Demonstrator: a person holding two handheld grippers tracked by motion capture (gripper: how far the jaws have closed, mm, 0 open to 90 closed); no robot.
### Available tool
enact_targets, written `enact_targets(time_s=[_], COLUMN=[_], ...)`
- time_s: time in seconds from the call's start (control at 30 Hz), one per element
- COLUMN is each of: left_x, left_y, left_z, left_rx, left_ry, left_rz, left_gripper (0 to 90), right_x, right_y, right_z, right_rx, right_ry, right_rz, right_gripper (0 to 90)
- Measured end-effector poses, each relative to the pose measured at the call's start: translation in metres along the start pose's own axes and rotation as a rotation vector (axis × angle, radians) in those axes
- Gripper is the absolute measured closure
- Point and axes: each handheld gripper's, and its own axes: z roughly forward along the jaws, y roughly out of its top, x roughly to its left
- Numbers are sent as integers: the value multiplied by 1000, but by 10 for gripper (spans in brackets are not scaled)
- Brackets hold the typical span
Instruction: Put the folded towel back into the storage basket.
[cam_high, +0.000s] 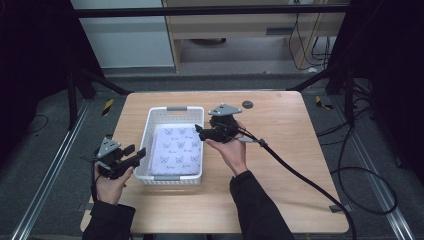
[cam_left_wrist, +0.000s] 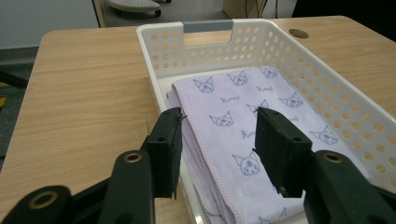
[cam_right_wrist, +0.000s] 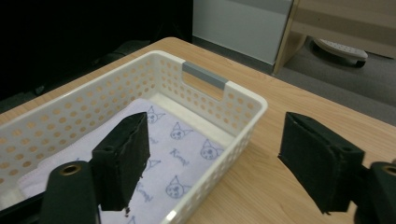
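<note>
One white basket on the table, holding one folded lilac cloth with a cat-face print; two grippers, one per hand. Left gripper: palm up at the basket's near left corner, jaws spread wide and empty, astride the basket's wall with the cloth just ahead. Right gripper: at the basket's right rim pointing across it, jaws wide and empty, astride that wall above the cloth.

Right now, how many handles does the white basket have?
2. One grey handle is on the far end of the basket; the other is on the near end, by the person. The folded cloth hides neither.
</note>
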Motion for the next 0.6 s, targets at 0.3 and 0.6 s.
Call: enact_targets(time_s=[0.3,0.6], left_x=[2,3], left_y=[-1,-4], left_z=[-4,-4], left_rx=[-9,1], left_ry=[-11,-11], left_rz=[18,28], left_gripper=[405,353], right_x=[-23,-50], right_y=[-16,-49], right_z=[-45,-88], right_rx=[-30,-43], right_ry=[-18,-56], right_rz=[30,78], right_gripper=[180,168])
